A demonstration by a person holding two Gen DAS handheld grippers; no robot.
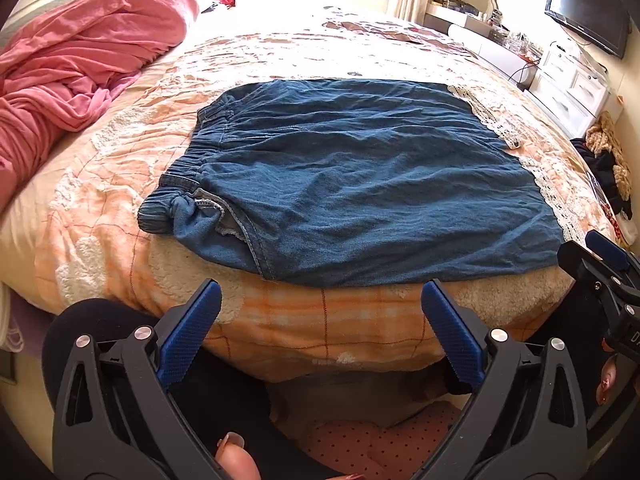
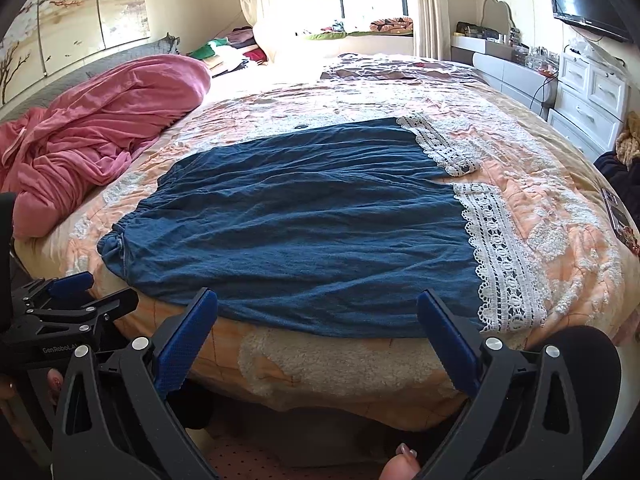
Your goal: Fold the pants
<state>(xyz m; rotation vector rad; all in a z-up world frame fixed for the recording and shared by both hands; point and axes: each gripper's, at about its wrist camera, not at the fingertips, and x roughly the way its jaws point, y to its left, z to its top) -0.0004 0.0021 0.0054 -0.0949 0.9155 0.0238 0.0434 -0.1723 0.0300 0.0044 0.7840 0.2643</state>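
Blue denim pants lie spread flat on the bed, elastic waistband at the left, white lace hems at the right. They also show in the right wrist view, lace hems at the right. My left gripper is open and empty, held just off the near bed edge below the pants. My right gripper is open and empty, at the near edge of the pants. Each gripper shows in the other's view, the right one at far right, the left one at far left.
The bed has an orange and white quilt. A pink blanket is heaped at the left. White drawers, a dresser and a wall TV stand at the right. Dark clothes lie by the bed's right side.
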